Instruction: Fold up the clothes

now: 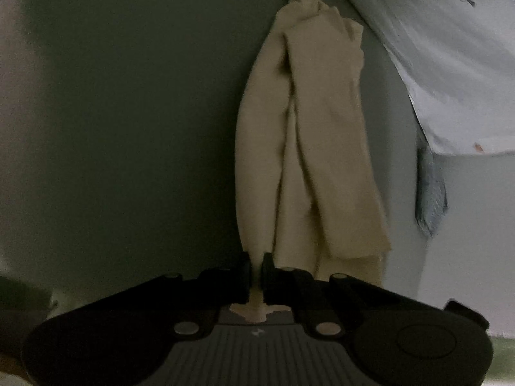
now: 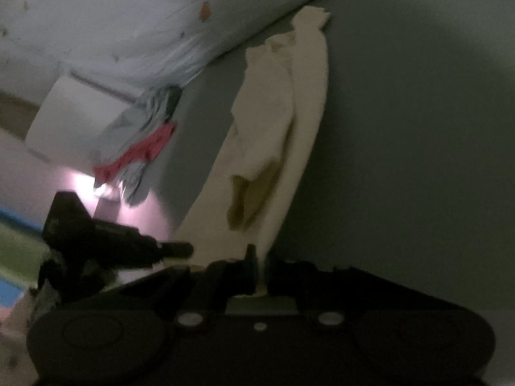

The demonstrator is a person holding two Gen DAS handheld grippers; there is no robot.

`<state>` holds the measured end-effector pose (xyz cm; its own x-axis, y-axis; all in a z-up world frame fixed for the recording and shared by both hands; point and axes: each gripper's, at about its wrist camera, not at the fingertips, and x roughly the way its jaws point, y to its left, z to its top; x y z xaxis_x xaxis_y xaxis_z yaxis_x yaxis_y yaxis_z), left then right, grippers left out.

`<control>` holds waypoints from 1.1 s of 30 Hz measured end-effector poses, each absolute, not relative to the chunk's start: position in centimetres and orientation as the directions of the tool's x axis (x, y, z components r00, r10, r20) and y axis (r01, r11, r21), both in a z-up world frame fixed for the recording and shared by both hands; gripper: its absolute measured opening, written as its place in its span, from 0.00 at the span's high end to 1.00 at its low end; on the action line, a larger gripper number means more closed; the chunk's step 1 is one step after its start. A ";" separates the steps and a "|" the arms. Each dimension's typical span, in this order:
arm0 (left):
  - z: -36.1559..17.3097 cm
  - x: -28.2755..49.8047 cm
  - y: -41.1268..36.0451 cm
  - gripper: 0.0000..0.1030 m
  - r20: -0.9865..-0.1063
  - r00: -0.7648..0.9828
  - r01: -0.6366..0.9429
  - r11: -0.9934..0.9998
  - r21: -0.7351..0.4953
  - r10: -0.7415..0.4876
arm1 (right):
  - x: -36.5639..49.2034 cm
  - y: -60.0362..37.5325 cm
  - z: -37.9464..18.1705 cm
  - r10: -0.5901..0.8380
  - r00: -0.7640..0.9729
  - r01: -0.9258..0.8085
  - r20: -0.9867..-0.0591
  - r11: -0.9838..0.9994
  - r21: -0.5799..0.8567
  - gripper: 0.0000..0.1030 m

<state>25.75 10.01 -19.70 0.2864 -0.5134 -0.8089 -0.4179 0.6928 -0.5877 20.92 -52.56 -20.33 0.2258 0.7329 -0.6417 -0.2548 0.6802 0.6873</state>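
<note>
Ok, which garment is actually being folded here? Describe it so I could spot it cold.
Start from the broad dark grey surface filling most of both wrist views. Stretched along it is a long cream cloth, bunched into lengthwise folds, with the left gripper and right gripper each shut on it. It is the only pale cream piece; the grey and red clothes beside it are untouched.

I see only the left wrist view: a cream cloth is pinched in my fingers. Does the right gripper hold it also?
Observer: Yes, the right gripper is shut on an edge of the same cream cloth.
Operator: Is any other clothing near?
Observer: A grey and red garment pile lies left of the cloth in the right wrist view.
Operator: Is the other gripper visible there?
Observer: Yes, the left gripper shows at the left, beside the cloth's lower edge.
</note>
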 end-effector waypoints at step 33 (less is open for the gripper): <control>-16.2 50.4 17.7 0.94 -0.544 0.643 -0.400 0.369 -0.839 -0.539 | 50.0 -6.1 -18.8 0.733 0.520 -0.106 -0.438 0.564 0.819 0.95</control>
